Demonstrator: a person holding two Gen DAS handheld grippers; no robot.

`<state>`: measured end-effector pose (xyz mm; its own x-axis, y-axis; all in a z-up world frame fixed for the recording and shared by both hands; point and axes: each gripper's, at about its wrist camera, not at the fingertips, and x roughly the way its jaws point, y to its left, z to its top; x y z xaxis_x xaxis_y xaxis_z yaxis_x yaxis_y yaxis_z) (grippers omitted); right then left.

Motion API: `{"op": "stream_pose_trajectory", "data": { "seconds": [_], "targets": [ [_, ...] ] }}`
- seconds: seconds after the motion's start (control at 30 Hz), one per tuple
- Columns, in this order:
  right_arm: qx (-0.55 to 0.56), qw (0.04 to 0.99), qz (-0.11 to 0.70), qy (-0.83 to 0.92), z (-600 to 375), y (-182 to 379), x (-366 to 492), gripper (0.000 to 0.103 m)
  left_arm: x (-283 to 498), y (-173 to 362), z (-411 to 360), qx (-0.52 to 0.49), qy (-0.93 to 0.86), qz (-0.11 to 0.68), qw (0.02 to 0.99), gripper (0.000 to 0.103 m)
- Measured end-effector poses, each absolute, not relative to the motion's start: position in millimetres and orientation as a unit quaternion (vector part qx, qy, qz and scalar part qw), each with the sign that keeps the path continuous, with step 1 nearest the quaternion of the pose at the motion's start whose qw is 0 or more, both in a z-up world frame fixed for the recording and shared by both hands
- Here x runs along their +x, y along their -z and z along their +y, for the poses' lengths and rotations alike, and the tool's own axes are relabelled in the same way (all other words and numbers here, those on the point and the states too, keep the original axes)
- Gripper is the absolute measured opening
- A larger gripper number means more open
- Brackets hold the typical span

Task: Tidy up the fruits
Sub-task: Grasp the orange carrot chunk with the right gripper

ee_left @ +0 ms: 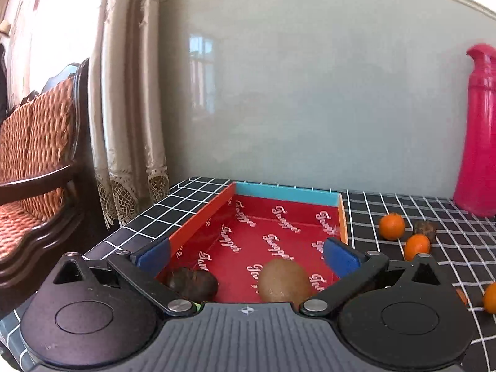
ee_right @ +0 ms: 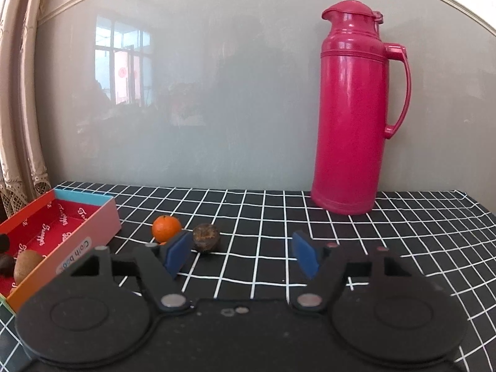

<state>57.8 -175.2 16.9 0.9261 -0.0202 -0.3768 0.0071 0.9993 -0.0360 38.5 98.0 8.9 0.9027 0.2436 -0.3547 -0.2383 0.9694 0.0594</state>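
A shallow red-lined box [ee_left: 248, 214] sits on the checked tablecloth; it also shows at the left in the right wrist view [ee_right: 93, 226]. In it lie a brown kiwi [ee_left: 283, 280] and a dark wrinkled fruit [ee_left: 192, 283]. My left gripper [ee_left: 248, 255] is open and empty above the box's near end. Right of the box lie small oranges [ee_left: 392, 226] [ee_left: 417, 246] [ee_left: 490, 297] and a dark brown fruit [ee_left: 425, 228]. My right gripper [ee_right: 241, 254] is open and empty over the cloth, with an orange [ee_right: 166, 228] and the dark fruit [ee_right: 206, 237] just beyond its left finger.
A tall pink thermos jug [ee_right: 353, 108] stands at the back right against the grey wall. The table's left edge [ee_left: 124, 235] drops off beside a curtain [ee_left: 130, 124] and a wooden chair [ee_left: 40, 155]. The checked cloth [ee_right: 372, 235] spreads to the right.
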Motion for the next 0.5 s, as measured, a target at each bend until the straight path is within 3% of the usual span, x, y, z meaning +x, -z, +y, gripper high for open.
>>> {"op": "stream_pose_trajectory", "data": {
  "seconds": [0.5],
  "targets": [
    [-0.035,0.976,0.204,-0.068,-147,-11,54,0.072,37,-10,108,0.002,-0.135,0.180,0.974,0.103]
  ]
}}
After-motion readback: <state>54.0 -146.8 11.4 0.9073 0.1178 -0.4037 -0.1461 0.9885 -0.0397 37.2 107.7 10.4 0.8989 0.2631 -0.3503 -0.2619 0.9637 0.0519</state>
